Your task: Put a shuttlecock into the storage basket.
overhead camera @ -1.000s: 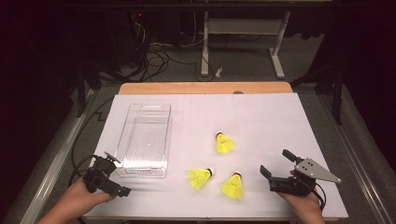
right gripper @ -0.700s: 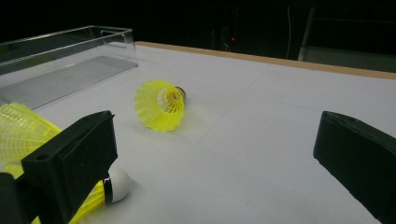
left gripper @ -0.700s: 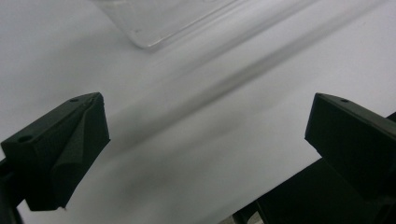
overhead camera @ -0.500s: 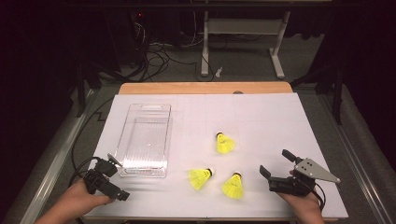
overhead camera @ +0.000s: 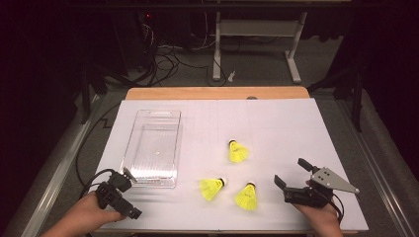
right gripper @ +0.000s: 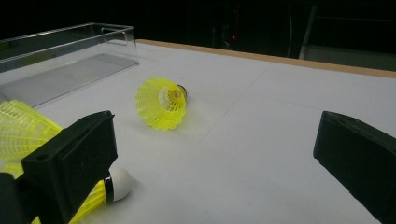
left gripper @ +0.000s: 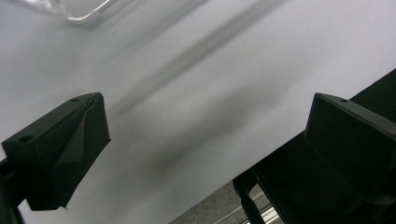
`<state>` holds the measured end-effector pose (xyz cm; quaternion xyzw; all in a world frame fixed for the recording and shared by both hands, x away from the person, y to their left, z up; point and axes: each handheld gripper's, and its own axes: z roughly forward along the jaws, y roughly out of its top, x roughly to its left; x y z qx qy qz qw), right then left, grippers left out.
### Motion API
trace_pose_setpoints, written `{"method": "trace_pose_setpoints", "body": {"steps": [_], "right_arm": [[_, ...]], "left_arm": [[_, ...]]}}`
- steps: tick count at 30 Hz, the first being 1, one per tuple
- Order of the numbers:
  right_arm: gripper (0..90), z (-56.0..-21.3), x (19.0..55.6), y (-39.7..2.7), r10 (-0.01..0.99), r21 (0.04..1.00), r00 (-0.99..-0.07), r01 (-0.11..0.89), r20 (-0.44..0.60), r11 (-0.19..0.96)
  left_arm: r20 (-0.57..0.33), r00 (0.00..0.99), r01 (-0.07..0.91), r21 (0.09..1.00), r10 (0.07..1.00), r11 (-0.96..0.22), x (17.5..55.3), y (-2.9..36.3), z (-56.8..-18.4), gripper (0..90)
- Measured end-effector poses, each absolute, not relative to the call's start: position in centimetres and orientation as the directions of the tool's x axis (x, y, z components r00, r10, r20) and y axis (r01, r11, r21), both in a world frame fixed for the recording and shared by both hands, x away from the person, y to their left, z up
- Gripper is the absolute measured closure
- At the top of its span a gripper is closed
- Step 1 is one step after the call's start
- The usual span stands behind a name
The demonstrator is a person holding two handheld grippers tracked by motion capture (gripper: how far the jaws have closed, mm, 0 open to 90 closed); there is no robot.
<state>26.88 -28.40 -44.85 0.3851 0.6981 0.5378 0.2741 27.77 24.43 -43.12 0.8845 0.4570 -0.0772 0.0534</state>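
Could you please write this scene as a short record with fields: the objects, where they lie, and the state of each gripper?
surface: white table top
container: clear plastic tray, left part, empty
shuttlecocks: three yellow, lying on their sides right of the tray: far one, near-left one, near-right one
left gripper: open, near the tray's near corner, holds nothing
right gripper: open, right of the near-right one, holds nothing
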Motion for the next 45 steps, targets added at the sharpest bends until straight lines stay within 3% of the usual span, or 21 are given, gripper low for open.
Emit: {"method": "trace_pose_setpoints", "body": {"steps": [45], "right_arm": [[0.2, -44.6, 26.7, -28.3, 0.830, 0.965, -0.556, 0.234, 0.032, 0.120]], "left_arm": [[-0.257, 0.672, 0.725, 0.034, 0.695, -0.688, 26.8, 16.8, -42.6, 1.4]]}}
